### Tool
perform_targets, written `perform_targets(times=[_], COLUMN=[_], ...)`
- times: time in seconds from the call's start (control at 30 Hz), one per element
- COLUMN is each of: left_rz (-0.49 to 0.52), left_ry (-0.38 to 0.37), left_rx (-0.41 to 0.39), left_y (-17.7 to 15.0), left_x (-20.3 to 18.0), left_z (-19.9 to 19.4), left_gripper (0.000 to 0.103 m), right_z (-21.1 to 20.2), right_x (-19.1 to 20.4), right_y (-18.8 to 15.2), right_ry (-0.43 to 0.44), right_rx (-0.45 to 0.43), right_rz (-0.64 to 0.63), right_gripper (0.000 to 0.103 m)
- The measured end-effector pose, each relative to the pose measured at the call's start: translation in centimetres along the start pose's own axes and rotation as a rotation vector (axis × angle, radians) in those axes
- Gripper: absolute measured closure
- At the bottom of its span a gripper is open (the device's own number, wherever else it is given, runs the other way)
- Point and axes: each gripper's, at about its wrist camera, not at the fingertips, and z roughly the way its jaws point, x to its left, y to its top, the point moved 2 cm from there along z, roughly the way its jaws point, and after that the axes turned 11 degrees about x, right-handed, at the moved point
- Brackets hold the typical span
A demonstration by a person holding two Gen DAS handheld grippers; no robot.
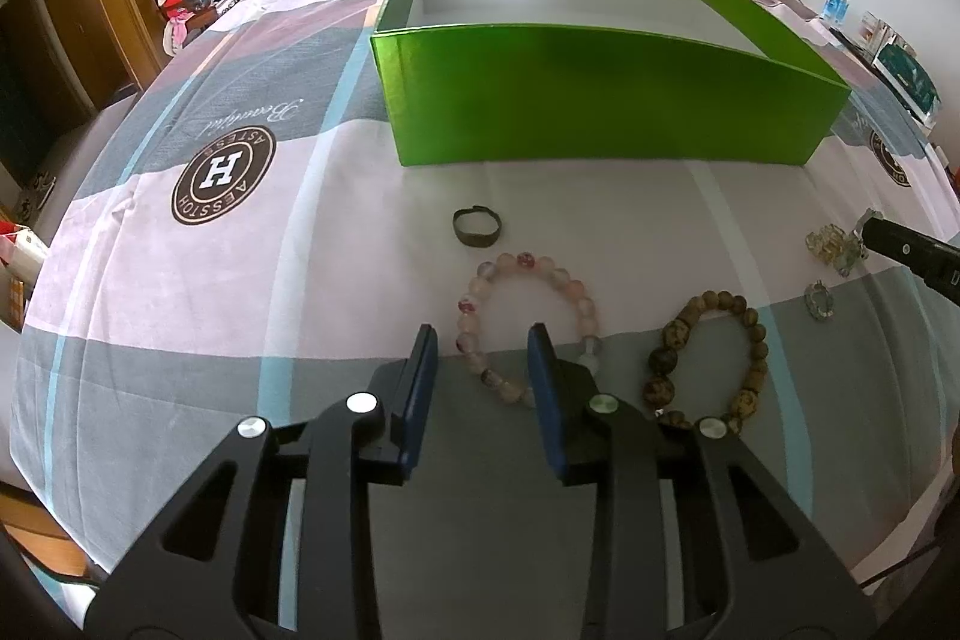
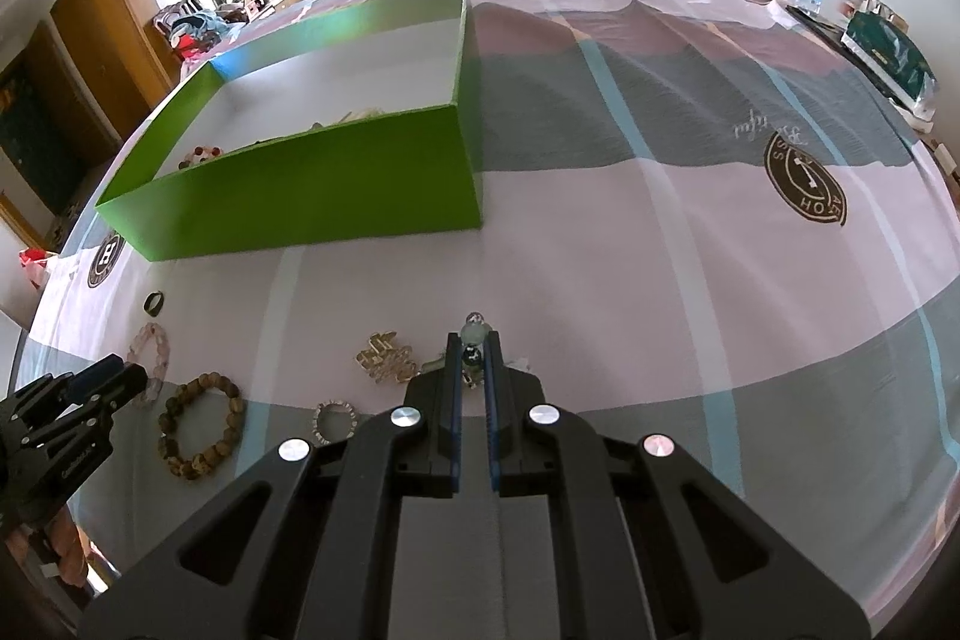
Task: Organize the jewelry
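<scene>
Several pieces already lie in the green box (image 2: pixel 312 178); five wait on the counter (image 2: pixel 600 280). My right claw (image 2: pixel 472 346) is pinched nearly closed on a small beaded charm (image 2: pixel 472 337); my left claw (image 1: pixel 483 340) hangs wide, empty, over the pink bracelet (image 1: pixel 528 316).

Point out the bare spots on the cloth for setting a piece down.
Bare cloth lies right of the green box, out to the round logo, and left of the pink bracelet toward the H logo. It is crowded in front of the box: dark ring, wooden bracelet, gold ornament.
</scene>
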Motion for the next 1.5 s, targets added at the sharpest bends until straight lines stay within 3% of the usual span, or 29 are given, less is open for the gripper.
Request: perform_targets(times=[0.27, 0.6, 1.5], left_rz=[0.022, 0.024, 0.050], left_ry=[-0.011, -0.013, -0.018], left_rx=[-0.003, -0.002, -0.034], left_y=[-0.2, -0.4, -1.0], left_x=[-0.6, -0.8, -1.7], left_z=[-0.1, -0.2, -2.1], left_gripper=[0.087, 0.095, 0.095], right_z=[0.3, 0.4, -0.8], right_x=[0.0, 0.1, 0.7], right_y=[0.0, -0.2, -0.6], right_ry=[0.003, 0.004, 0.006], right_rx=[0.001, -0.004, -0.028], right_rz=[-0.003, -0.007, -0.022], right_gripper=[0.096, 0.096, 0.096])
